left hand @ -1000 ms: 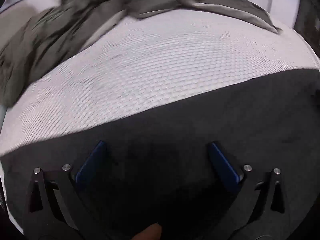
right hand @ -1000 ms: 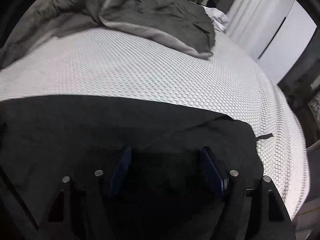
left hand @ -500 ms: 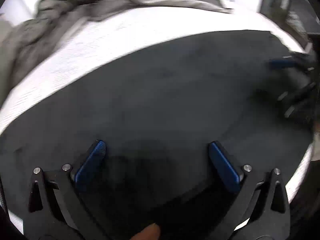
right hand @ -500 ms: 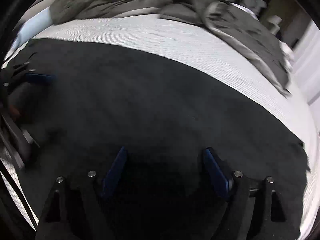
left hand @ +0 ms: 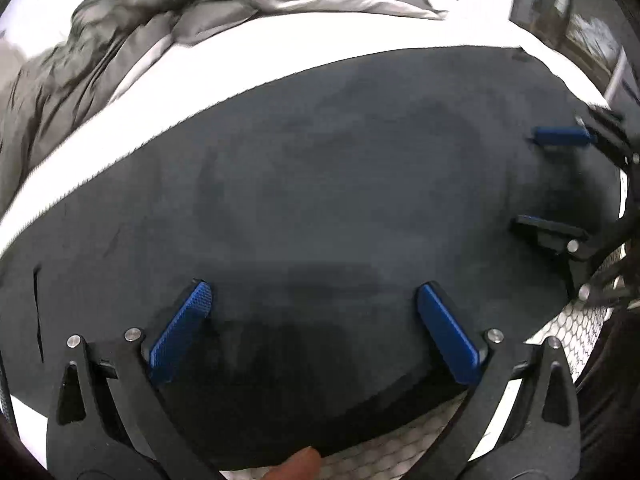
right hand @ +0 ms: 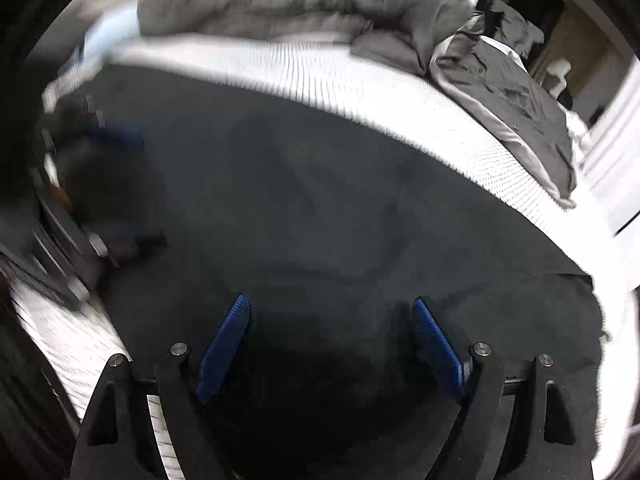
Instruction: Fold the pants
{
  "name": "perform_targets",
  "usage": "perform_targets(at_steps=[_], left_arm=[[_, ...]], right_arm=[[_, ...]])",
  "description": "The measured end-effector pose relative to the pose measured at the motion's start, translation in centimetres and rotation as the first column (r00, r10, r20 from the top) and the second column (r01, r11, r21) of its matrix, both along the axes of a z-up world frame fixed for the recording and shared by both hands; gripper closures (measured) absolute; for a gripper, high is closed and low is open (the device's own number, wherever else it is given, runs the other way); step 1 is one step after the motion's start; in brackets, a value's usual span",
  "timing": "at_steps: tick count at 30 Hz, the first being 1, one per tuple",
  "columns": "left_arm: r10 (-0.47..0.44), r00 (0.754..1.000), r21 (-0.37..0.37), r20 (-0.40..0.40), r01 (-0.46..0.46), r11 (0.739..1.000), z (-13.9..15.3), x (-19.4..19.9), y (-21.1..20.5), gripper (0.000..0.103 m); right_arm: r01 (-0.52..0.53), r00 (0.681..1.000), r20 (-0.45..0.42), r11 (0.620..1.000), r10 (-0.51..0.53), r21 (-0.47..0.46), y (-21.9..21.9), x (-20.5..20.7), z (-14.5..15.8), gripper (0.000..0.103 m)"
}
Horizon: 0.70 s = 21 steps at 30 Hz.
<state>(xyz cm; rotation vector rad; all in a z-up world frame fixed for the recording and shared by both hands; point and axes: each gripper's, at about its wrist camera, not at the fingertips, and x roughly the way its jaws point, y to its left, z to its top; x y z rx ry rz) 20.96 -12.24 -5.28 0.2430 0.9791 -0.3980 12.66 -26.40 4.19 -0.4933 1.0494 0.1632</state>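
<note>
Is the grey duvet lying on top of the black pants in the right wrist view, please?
No, the grey duvet lies bunched beyond the black pants, with a strip of white mattress between them.

Both views have swung inward: black pants (left hand: 340, 184) now fill each, the opposite gripper appearing.

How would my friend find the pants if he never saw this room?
Start at the big white bed. A crumpled grey blanket is bunched up at its far side. The pants are the flat, dark cloth spread on the near part, right under both open tools; they are nearly black and smooth, not grey and lumpy.
</note>
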Motion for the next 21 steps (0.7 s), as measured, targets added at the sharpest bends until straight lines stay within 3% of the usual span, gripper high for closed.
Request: perform_targets(at_steps=[4,6,7,9,12,15,19,21], left_arm=[[0.116,0.992,0.057,0.04,-0.118,0.991,0.0,-1.0,5.5,0.0],[0.191,0.981,0.037,0.027,-0.192,0.981,0.1,-0.8,9.1,0.0],[0.213,0.977,0.032,0.029,-0.214,0.976,0.4,-0.7,10.2,0.0],[0.251,0.966,0.062,0.061,-0.255,0.965,1.0,-0.4,11.1,0.001],[0.233,0.97,0.034,0.075,-0.236,0.971,2.1,0.5,9.2,0.001],[0.167,0.983,0.063,0.081,-0.173,0.983,2.0,3.6,5.1,0.001],[0.094,0.995,0.12,0.024,-0.096,0.988,0.1,8.4,-0.4,0.0],[0.086,0.996,0.089,-0.02,-0.084,0.993,-0.4,9.5,-0.1,0.0]], right_arm=[[0.089,0.996,-0.002,0.995,-0.089,0.045,-4.7,-0.6,0.9,0.013],[0.201,0.98,0.039,0.975,-0.198,-0.095,-7.9,0.5,0.5,0.012],[0.229,0.973,0.046,0.967,-0.225,-0.112,-9.2,0.5,0.5,0.011],[0.269,0.963,0.023,0.963,-0.269,0.007,-11.0,0.6,1.5,0.011],[0.223,0.971,0.077,0.974,-0.226,0.047,-9.1,1.2,3.1,0.011],[0.134,0.987,0.076,0.983,-0.144,0.122,-5.7,3.4,3.3,0.011],[0.115,0.993,0.02,0.99,-0.117,0.076,-1.4,7.3,0.5,0.011],[0.127,0.992,-0.02,0.991,-0.127,0.051,-1.3,8.7,-1.6,0.012]])
